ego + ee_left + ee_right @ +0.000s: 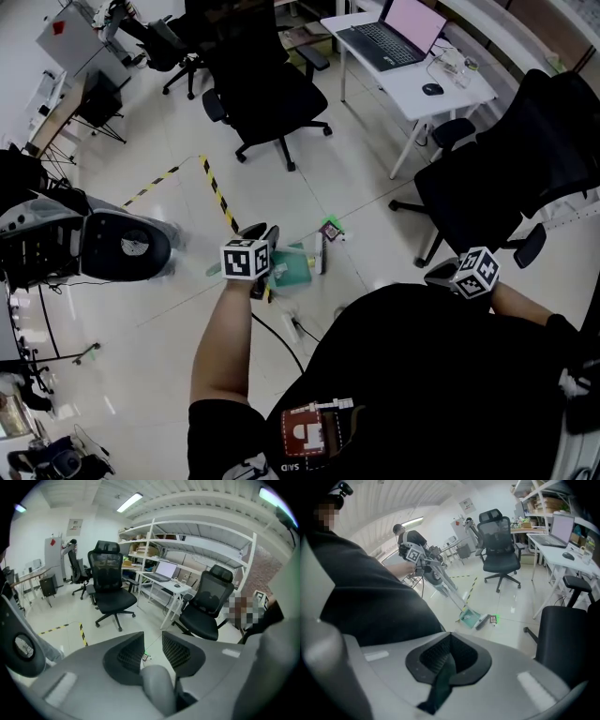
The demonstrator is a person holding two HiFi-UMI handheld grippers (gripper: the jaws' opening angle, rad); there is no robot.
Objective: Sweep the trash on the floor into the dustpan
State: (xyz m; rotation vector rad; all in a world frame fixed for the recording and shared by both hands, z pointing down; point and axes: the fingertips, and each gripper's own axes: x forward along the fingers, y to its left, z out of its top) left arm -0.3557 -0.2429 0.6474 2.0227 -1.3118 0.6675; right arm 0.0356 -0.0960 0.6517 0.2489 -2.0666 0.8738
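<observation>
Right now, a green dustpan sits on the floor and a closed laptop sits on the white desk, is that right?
Not quite. The laptop is open, its screen lit pink, as the head view shows. The rest holds: the green dustpan sits on the floor, and the laptop sits on the white desk.

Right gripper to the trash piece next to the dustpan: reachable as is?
Probably not yet: right gripper is shut on a dark green strip, up by the torso; open floor leads to the trash beside the dustpan.
</observation>
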